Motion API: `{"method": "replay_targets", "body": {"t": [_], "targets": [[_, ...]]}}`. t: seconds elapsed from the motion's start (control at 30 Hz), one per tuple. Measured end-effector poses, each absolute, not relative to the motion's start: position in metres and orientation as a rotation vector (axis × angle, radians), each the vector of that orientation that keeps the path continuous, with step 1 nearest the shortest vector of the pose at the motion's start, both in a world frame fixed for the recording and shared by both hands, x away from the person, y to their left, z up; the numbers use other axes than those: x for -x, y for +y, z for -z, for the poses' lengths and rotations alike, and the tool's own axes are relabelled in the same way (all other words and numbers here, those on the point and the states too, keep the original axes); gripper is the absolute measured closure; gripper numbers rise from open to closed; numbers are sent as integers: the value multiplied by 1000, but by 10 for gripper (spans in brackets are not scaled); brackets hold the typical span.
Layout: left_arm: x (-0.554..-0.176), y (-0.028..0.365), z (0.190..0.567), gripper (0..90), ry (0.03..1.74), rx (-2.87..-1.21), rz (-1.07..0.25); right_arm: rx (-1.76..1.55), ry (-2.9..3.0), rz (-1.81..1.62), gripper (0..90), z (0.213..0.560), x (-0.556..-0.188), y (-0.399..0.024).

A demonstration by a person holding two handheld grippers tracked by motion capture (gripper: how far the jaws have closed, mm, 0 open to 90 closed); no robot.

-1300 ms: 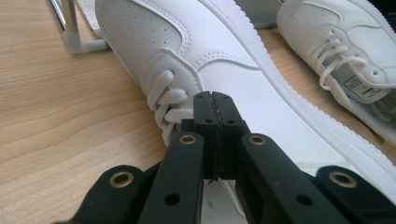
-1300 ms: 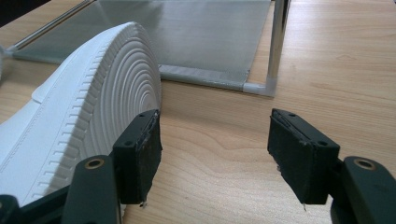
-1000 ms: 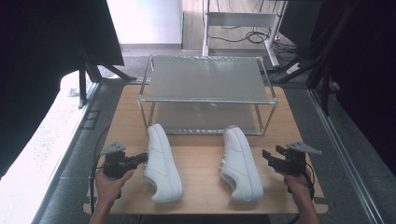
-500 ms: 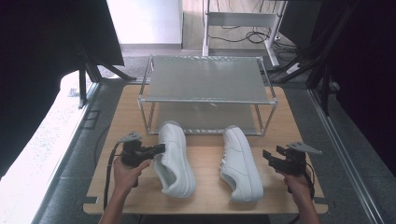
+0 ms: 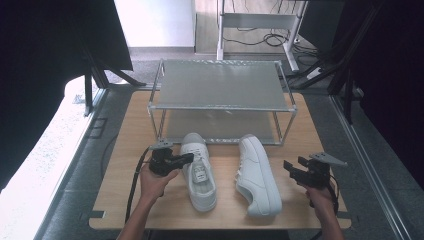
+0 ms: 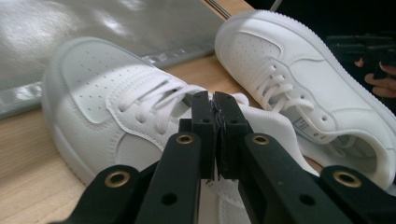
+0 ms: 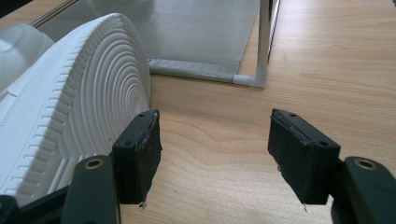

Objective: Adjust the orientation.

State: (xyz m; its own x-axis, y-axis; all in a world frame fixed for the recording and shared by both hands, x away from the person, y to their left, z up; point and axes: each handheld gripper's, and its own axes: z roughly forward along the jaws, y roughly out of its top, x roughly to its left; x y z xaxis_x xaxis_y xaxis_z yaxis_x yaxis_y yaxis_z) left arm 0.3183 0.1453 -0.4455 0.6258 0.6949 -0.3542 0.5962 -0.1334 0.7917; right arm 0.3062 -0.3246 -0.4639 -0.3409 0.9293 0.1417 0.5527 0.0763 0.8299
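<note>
On the wooden surface (image 5: pixel 125 200) two white shoes are seen in front of a metal rack (image 5: pixel 220 87). The left shoe (image 5: pixel 199 172) stands upright with its toe toward the rack. The right shoe (image 5: pixel 256 175) is tilted on its side, so that its ribbed sole is turned toward the right gripper (image 5: pixel 291 170).

The left gripper (image 5: pixel 187 159) is held against the side of the left shoe, near the laces. In the left gripper view its jaws are seen pressed together almost completely, with a thin edge of the shoe's upper apparently pinched between the pads; what exactly is caught there is covered by the jaws themselves and cannot be told with certainty. The lower part of this shoe is hidden behind the black jaws, and its heel is cut off at the bottom edge of that view.

The right gripper is held wide open, just beside the sole of the right shoe, and nothing is between its pads. In the right gripper view only a part of the sole is shown; the rest is cut off at the left edge. One leg of the rack is seen there, with its top cut off.

The space under the rack's top shelf is shadowed in the high view and is hard to make out.
</note>
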Motion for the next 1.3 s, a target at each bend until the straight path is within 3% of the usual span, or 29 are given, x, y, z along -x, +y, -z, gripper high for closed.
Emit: {"method": "replay_targets", "body": {"t": [0.33, 1.3], "targets": [[-287, 135, 414, 880, 940, -1807, -128, -1453, 1944, -1157, 346, 465, -306, -321], [-268, 95, 458, 900, 985, -2038, 7, -1441, 1958, -1129, 347, 466, -306, -320]]}}
